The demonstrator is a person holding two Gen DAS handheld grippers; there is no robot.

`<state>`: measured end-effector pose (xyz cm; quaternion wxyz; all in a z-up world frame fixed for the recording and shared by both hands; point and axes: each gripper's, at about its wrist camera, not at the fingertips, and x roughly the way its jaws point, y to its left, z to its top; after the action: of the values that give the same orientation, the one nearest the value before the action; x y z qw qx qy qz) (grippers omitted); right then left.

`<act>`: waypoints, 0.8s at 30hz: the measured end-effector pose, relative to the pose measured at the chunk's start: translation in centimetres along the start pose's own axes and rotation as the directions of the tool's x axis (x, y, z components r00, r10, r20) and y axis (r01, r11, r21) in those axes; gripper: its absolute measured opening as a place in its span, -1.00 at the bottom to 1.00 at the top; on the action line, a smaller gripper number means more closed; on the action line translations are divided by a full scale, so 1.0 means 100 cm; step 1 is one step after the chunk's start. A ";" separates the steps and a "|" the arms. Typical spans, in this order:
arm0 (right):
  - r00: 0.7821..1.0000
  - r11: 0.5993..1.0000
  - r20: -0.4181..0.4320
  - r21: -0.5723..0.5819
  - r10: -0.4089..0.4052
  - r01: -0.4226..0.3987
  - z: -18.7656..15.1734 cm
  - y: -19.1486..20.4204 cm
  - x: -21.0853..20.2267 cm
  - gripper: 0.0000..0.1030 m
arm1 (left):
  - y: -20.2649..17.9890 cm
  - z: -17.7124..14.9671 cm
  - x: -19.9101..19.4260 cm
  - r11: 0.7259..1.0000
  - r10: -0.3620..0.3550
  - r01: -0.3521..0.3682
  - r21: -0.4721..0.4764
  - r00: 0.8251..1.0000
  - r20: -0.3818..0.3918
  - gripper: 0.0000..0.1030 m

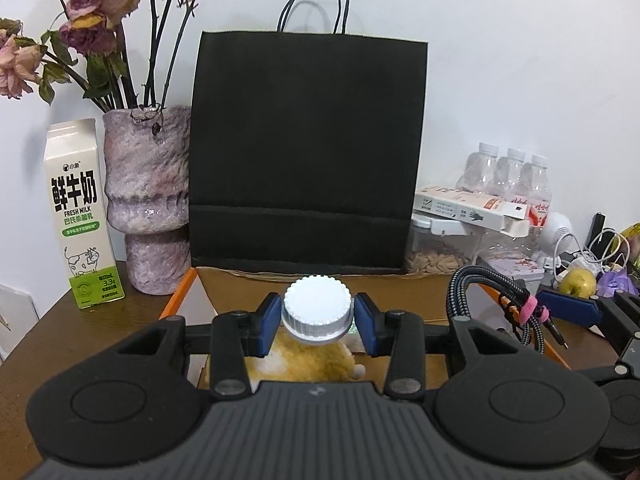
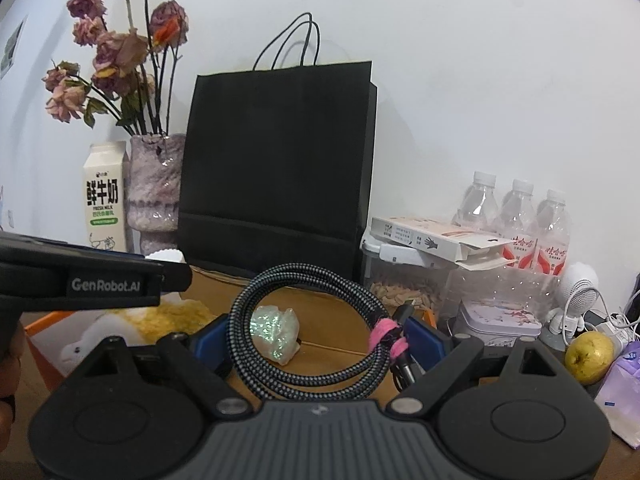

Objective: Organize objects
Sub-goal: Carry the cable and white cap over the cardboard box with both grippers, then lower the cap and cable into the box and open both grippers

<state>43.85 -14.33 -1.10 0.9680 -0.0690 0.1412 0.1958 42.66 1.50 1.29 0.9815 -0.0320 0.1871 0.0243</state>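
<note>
Your left tongs [image 1: 317, 317] are clamped on a white ribbed cap [image 1: 317, 305], one blue pad [image 1: 269, 323] pressed to each side of it, and you hold it above the open cardboard box [image 1: 404, 294] at the front of the tabletop [image 1: 80, 332]. What hangs below the cap is hidden. Under it in the box lies something yellow and fluffy [image 1: 308, 364].

Your right tongs [image 2: 316, 344] hold a coiled braided cable [image 2: 304, 320], bound with a pink tie [image 2: 386, 338], its loop caught between the blue pads over the same box. Through the coil you see a pale iridescent lump [image 2: 276, 330] on the box floor.

Behind the box a black paper bag [image 1: 308, 148] stands upright. Toward the tabletop's left edge are a mottled vase [image 1: 146, 196] of dried roses and a milk carton [image 1: 82, 212]. Toward the right edge stand three water bottles [image 2: 516, 220], a flat carton [image 2: 432, 236] on a clear container, and a yellow-green fruit [image 2: 590, 356].
</note>
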 end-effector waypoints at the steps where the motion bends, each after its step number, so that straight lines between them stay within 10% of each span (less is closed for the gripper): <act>1: 1.000 1.000 -0.002 0.000 0.000 0.000 0.000 0.000 0.002 0.76 | 0.001 0.000 0.002 1.000 0.000 0.000 0.001 1.000 -0.004 -0.21; 17: 0.998 1.000 -0.060 0.019 0.004 -0.003 0.003 -0.002 0.034 0.77 | 0.006 0.003 0.025 1.000 0.019 -0.019 0.002 0.999 -0.044 -0.15; 22: 0.998 0.999 -0.063 0.038 0.010 -0.008 0.002 -0.005 0.035 1.00 | 0.008 0.004 0.020 0.999 0.048 -0.048 -0.007 0.999 -0.013 0.95; 24: 0.998 0.999 -0.052 0.044 0.018 -0.016 0.003 -0.006 0.033 1.00 | 0.008 0.005 0.017 0.998 0.062 -0.062 -0.008 0.998 0.004 1.00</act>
<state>47.09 -13.60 -1.76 0.9635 -0.0517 0.1714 0.1988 44.37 2.43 1.06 0.9806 -0.0302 0.1857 0.0556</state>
